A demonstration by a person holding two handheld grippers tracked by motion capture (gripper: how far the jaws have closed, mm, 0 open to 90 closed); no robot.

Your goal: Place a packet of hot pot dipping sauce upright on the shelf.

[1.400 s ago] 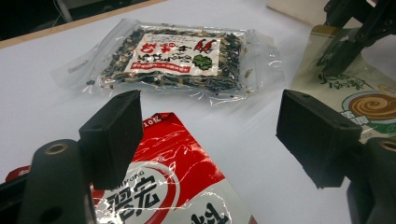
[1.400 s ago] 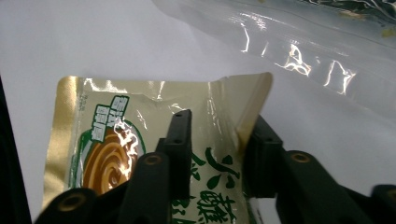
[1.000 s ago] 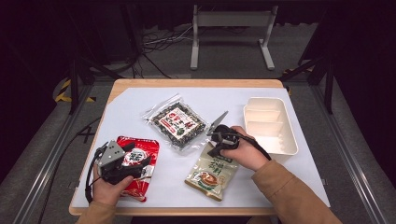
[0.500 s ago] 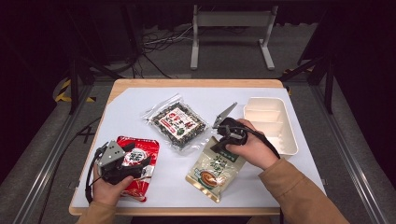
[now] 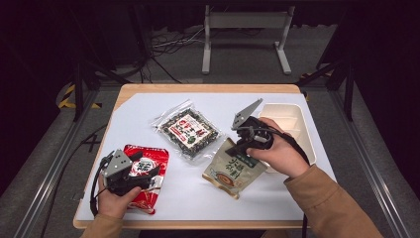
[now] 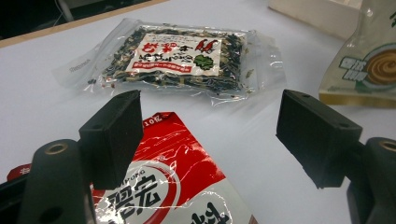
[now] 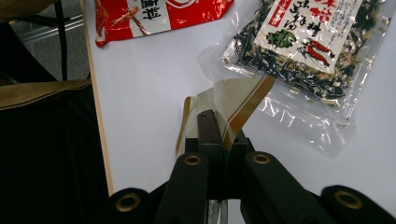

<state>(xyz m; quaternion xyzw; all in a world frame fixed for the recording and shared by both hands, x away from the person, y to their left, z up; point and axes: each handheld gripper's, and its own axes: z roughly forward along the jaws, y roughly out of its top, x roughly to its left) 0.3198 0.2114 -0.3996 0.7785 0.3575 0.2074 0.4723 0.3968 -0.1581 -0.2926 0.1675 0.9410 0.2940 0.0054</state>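
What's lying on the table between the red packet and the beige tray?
In the high view, between the red packet and the beige tray lie the clear seaweed bag and the tan pouch pinched by the right gripper.

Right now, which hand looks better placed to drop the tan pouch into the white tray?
Right. Its hand-held gripper already pinches the tan pouch beside the white tray; the left hand-held gripper stands open over the red packet.
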